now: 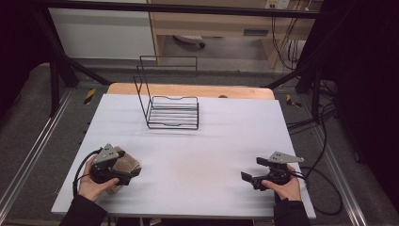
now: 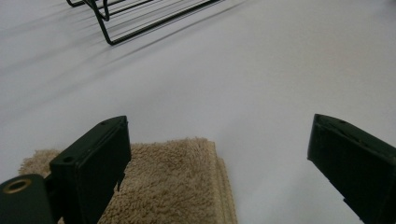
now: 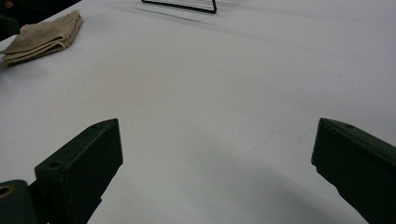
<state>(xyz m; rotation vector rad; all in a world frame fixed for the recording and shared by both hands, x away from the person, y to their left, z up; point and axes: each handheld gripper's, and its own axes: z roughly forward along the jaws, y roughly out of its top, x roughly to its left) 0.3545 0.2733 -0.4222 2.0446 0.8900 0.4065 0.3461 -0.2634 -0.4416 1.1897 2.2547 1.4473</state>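
A folded beige towel (image 1: 132,163) lies on the white table (image 1: 202,150) near its front left. My left gripper (image 1: 131,165) hovers over it, open, jaws pointing right. In the left gripper view the towel (image 2: 173,182) lies low between the wide-spread jaws of the left gripper (image 2: 219,123), nearer the left one, and neither pad presses on it. My right gripper (image 1: 252,168) stands open at the front right, above bare table. In the right gripper view nothing lies between the jaws of the right gripper (image 3: 219,123), and the towel (image 3: 44,37) is far off at upper left.
A black wire rack (image 1: 171,113) stands at the back middle of the table, its tall back frame leaning away; it is also seen as the rack (image 2: 154,27) and the rack (image 3: 187,7). Cables trail off the table's right side. A metal frame surrounds the table.
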